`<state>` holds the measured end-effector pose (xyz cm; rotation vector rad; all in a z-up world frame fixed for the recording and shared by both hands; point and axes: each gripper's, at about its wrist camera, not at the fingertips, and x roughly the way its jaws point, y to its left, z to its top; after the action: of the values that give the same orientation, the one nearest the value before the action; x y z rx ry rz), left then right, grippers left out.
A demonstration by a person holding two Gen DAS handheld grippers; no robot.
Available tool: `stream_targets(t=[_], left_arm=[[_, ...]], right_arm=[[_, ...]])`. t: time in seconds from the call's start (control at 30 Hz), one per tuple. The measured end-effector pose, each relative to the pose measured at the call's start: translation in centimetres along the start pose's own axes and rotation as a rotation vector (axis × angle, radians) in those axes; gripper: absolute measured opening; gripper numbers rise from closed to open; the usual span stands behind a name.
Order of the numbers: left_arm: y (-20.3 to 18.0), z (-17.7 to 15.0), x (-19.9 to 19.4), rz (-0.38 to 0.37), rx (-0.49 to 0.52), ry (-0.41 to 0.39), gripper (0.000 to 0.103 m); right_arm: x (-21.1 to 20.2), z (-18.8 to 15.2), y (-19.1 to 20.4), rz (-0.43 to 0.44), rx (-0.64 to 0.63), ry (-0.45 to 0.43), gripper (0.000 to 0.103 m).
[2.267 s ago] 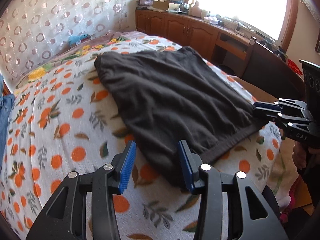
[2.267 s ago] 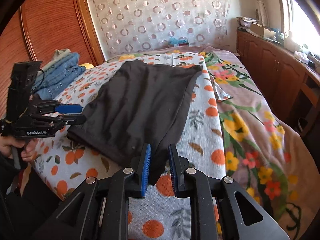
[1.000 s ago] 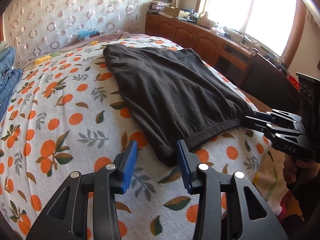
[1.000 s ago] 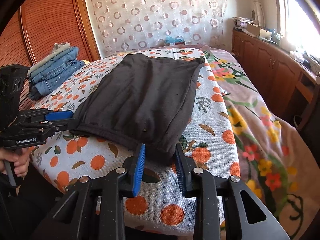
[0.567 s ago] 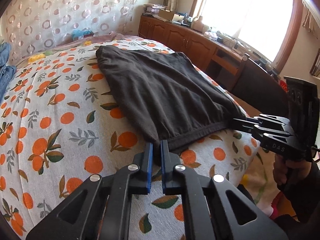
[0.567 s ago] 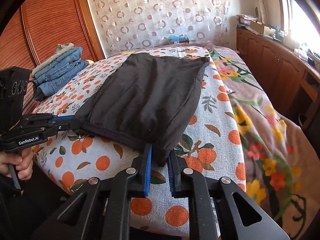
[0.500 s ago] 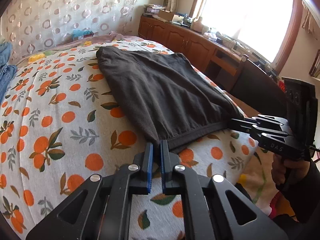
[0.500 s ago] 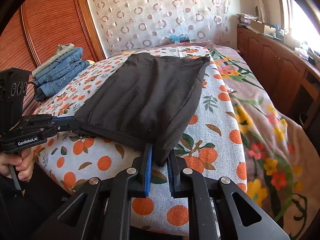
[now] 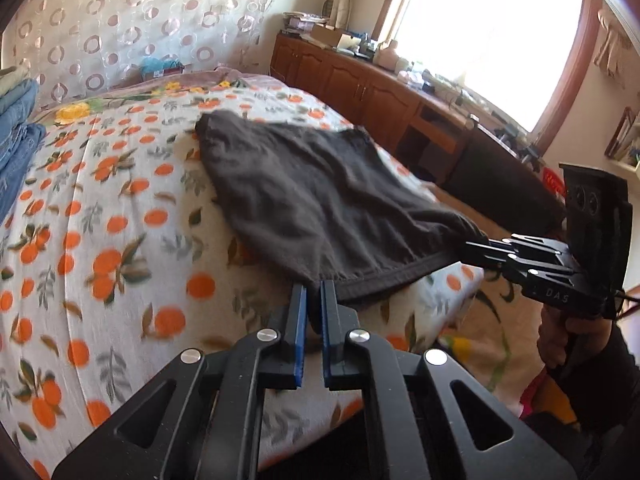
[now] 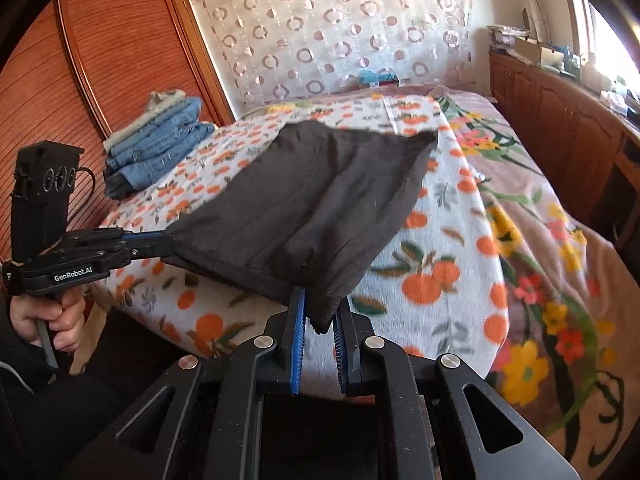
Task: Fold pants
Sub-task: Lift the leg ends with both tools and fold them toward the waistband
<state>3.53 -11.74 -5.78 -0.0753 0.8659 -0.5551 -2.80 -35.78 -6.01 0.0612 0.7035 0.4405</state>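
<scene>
One dark pants, two grippers: left gripper, right gripper; one jeans stack.

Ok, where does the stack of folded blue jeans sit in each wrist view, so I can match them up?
Left wrist view: the stack of folded blue jeans is cut off at the left edge, upper half, on the orange-print blanket.
Right wrist view: the stack is whole, upper left of centre, by the wooden wardrobe.
Shared landmark: the dark pants, mid-frame in both; the jeans lie beyond their left side.
</scene>
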Motion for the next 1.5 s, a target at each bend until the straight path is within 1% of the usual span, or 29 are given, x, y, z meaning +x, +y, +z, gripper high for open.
stream_targets(t=[0.1,0.13,0.23,0.37,0.6,0.9,1.0,1.1,1.2,1.27,1.3,1.37,1.5], left_arm=[[0.2,2.3,0.3,0.004,0.006,-0.026,0.007],[0.4,3.5,0.6,0.012,0.014,-0.039,0.007],[0.9,6.0,1.7,0.032,0.030,-0.051,0.007],[2.0,8.8,3.6,0.049,0.037,-0.043,0.007],[4.1,12.4,6.9,0.065,0.026,-0.010,0.007],[5.2,15.1,10.0,0.087,0.032,0.012,0.007],[5.6,15.7,10.8,0.094,0.034,0.017,0.007],[6.2,16.4,11.4,0.094,0.020,0.023,0.008],[6.5,16.7,11.3,0.078,0.008,0.009,0.012],[6.5,16.9,11.2,0.100,0.021,0.004,0.017],[6.5,16.9,11.1,0.104,0.027,0.003,0.018],[6.5,16.8,10.8,0.099,0.032,0.000,0.023],[6.4,16.1,9.7,0.090,0.040,-0.011,0.027]], right_arm=[[0.0,2.5,-0.9,-0.014,-0.001,-0.035,0.013],[0.2,3.3,-1.1,-0.020,-0.008,-0.045,0.013],[1.4,5.8,-1.9,-0.035,-0.016,-0.048,0.013],[3.5,8.4,-2.9,-0.056,-0.033,-0.039,0.013],[7.6,10.9,-4.5,-0.043,0.010,0.004,0.013],[9.8,12.7,-5.2,-0.061,0.011,0.024,0.013],[10.4,13.2,-5.5,-0.056,0.017,0.017,0.014],[10.6,13.4,-5.5,-0.073,0.014,0.001,0.019],[10.4,13.3,-5.4,-0.075,0.022,-0.020,0.020],[10.4,13.1,-5.5,-0.076,0.024,-0.021,0.020],[10.3,12.9,-5.5,-0.079,0.021,-0.025,0.020],[10.0,12.8,-5.5,-0.085,0.015,-0.032,0.021],[9.5,12.6,-5.7,-0.096,0.027,-0.042,0.023]])
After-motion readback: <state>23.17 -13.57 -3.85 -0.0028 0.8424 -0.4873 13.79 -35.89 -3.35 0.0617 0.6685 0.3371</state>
